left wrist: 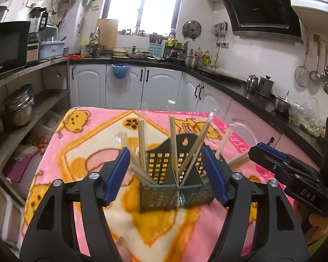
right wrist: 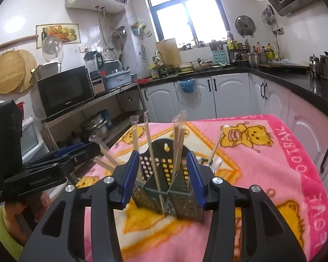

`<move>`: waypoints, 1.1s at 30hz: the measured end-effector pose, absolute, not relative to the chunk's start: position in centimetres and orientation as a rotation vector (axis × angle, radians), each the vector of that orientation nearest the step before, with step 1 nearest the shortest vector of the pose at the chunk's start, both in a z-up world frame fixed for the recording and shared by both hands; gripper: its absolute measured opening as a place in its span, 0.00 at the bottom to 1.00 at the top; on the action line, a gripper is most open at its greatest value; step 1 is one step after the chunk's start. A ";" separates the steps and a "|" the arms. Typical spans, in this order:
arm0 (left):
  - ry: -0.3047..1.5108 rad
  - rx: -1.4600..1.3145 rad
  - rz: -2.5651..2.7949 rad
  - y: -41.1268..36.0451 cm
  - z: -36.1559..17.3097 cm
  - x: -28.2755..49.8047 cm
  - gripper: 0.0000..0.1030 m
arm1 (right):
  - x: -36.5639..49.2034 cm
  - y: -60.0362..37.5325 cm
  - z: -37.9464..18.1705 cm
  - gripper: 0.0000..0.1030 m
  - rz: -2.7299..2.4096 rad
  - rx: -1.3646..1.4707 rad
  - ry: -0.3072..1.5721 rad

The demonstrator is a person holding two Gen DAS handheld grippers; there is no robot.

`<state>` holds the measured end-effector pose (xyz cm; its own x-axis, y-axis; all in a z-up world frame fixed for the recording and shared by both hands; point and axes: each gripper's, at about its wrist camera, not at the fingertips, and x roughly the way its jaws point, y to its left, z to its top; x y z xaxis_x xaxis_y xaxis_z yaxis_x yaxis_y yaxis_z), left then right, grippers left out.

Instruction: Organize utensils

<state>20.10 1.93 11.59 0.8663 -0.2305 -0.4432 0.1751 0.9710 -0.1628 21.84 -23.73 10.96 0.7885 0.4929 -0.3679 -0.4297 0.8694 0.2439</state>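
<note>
Jaws of the left gripper [left wrist: 167, 174] stand apart, their blue pads [left wrist: 118, 174] on either side of the dark perforated holder [left wrist: 164, 185] without pressing on it. Nothing is held between them. The right gripper [right wrist: 164, 179] reads the same way in its own view: jaws spread, blue pads [right wrist: 129, 179] flanking the holder [right wrist: 166, 196] with a gap on each side, nothing gripped.

The holder sits just ahead of both pairs of jaws, upright on a pink blanket [left wrist: 94, 144] printed with yellow bears, which covers the bench. Glass-like dividers split it into compartments. Several pairs of wooden chopsticks [left wrist: 173, 144] in clear sleeves stand in it, leaning outward at different angles; some tilt left of the left jaws, others lean to their right (which compartment each sits in is hard to tell).

In the left view, the right gripper [left wrist: 258, 152] comes in from the right side, its tip close to the chopsticks leaning that way; whether it touches them cannot be told. In the right view, the left gripper [right wrist: 94, 150] reaches in from the left, near the chopsticks splayed on that side, with a hand [right wrist: 24, 209] on its grip.

Beyond the bench stand white cabinets [left wrist: 124, 85] under a black counter, with a window [left wrist: 146, 2] above. Far left of the jaws sits a microwave [left wrist: 6, 45] on a shelf; far right, a range hood [left wrist: 264, 6].
</note>
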 end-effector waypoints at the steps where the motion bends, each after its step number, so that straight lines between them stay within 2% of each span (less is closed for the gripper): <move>1: 0.481 -0.115 -0.214 1.9 11.4 19.8 0.63 | 21.6 -23.6 10.9 0.45 0.500 0.147 0.439; 5: 0.490 -0.113 -0.215 2.0 10.9 19.0 0.69 | 20.7 -23.7 10.4 0.51 0.506 0.133 0.453; 13: 0.508 -0.116 -0.217 2.0 9.5 17.3 0.89 | 18.9 -23.7 8.2 0.61 0.502 0.103 0.503; 22: 0.550 -0.140 -0.212 2.3 7.3 16.1 0.90 | 17.6 -24.2 6.0 0.70 0.488 0.092 0.541; 33: 0.530 -0.112 -0.178 1.8 5.0 14.4 0.90 | 16.6 -24.8 3.6 0.75 0.449 0.074 0.570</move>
